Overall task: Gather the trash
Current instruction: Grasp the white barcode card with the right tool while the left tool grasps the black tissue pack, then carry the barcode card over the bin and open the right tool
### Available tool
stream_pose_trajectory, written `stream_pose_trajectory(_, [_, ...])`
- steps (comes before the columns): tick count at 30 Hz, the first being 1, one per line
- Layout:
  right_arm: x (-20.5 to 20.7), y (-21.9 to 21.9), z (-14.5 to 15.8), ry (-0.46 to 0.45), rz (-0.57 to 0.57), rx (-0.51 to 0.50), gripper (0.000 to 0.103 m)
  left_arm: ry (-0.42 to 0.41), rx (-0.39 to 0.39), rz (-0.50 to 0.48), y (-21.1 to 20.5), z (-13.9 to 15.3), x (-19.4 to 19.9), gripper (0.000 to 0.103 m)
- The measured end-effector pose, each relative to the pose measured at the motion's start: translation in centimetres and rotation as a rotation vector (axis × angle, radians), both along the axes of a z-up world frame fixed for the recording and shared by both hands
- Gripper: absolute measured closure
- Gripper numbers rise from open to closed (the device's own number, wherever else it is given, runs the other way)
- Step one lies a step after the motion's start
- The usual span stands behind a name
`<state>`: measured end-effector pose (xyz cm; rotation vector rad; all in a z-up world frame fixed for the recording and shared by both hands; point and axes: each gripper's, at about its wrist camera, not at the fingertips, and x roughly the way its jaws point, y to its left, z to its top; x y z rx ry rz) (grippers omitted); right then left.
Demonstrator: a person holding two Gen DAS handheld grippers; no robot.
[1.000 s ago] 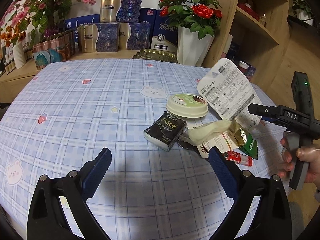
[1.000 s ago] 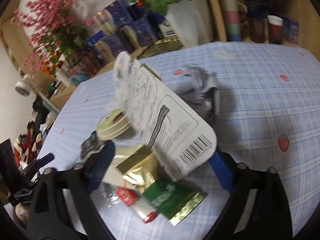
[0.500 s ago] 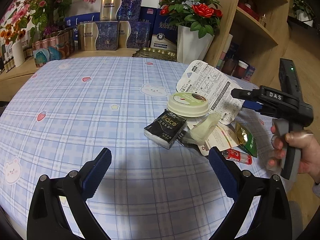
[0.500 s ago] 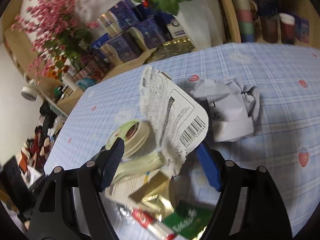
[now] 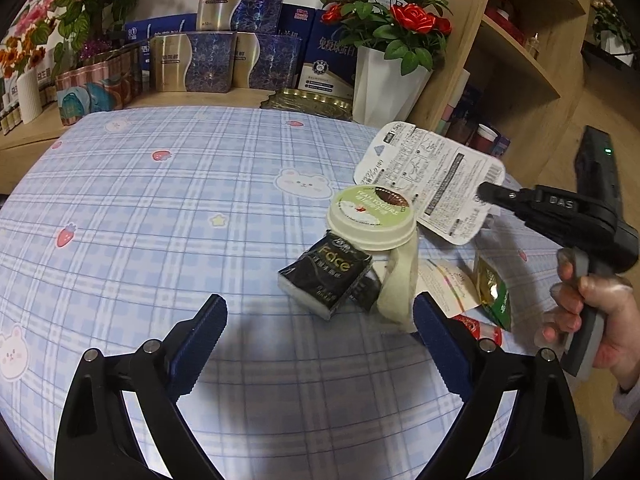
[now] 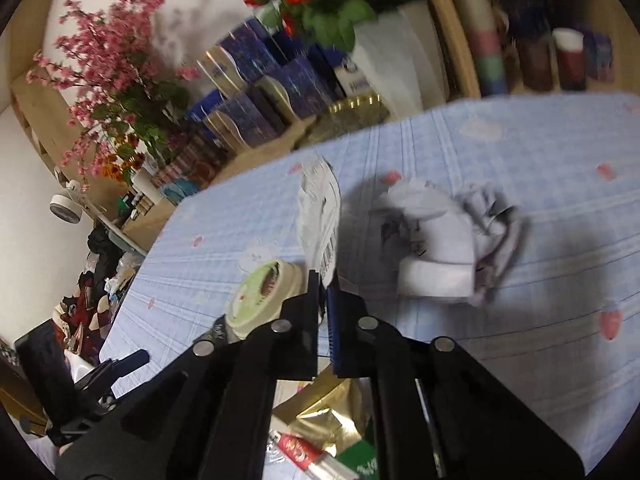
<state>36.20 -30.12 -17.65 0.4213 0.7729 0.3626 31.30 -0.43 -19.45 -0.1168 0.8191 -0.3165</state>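
Now your right gripper (image 6: 323, 300) pinches the white printed lid film (image 5: 430, 184) by its edge, lifted above the yogurt cup (image 5: 371, 218) marked "YEAH YOGURT". Your left gripper (image 5: 320, 332) is spread wide over bare tablecloth (image 5: 160, 220), near the black "Face" tissue pack (image 5: 326, 276).
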Motion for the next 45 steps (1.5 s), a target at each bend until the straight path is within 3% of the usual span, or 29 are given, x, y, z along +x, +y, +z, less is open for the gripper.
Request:
stream_pose_trajectory(8, [-3.9,-2.3,4.8,-0.146,-0.042,-0.040,0.097,0.025,0.021,-0.028,-1.6,-0.6,1.6,0.011])
stream_pose_trajectory(9, [-4.2,-2.6,5.1,-0.150,-0.044,-0.040,0.097,0.033,0.019,-0.026,-1.6,-0.7,2.0,0.013])
stream_pose_trajectory(11, [-4.9,-3.4,5.6,-0.155,-0.055,-0.039,0.097,0.057,0.027,-0.022,-1.4,-1.1,3.2,0.029])
stream_pose_trajectory(15, [-6.0,-4.5,5.7,-0.153,-0.076,-0.058,0.097,0.106,0.016,-0.023,-0.5,-1.7,5.5,0.031])
stream_pose_trajectory(18, [-7.0,-5.2,5.7,-0.158,-0.097,-0.069,0.097,0.137,0.012,-0.091,-0.9,-2.1,6.3,0.031])
stream_pose_trajectory(21, [-8.3,-5.7,5.8,-0.158,-0.119,-0.065,0.097,0.168,0.063,-0.135,-1.9,-2.7,6.8,0.031])
stream_pose_trajectory(23, [-9.1,-5.9,5.7,-0.156,-0.129,-0.068,0.097,0.192,0.081,-0.146,-2.3,-3.2,7.0,0.039])
stream_pose_trajectory(26, [-9.8,-5.9,5.6,-0.148,-0.137,-0.069,0.097,0.180,0.110,-0.140,-2.7,-3.2,6.4,0.054])
stream_pose_trajectory(32, [-11.4,-5.6,5.5,-0.142,-0.149,-0.084,0.097,0.140,0.094,-0.122,-1.8,-2.0,4.0,0.082])
stream_pose_trajectory(45, [-13.9,-4.8,6.7,-0.159,-0.175,-0.100,0.097,0.037,0.081,-0.078,1.4,2.1,-1.4,0.087])
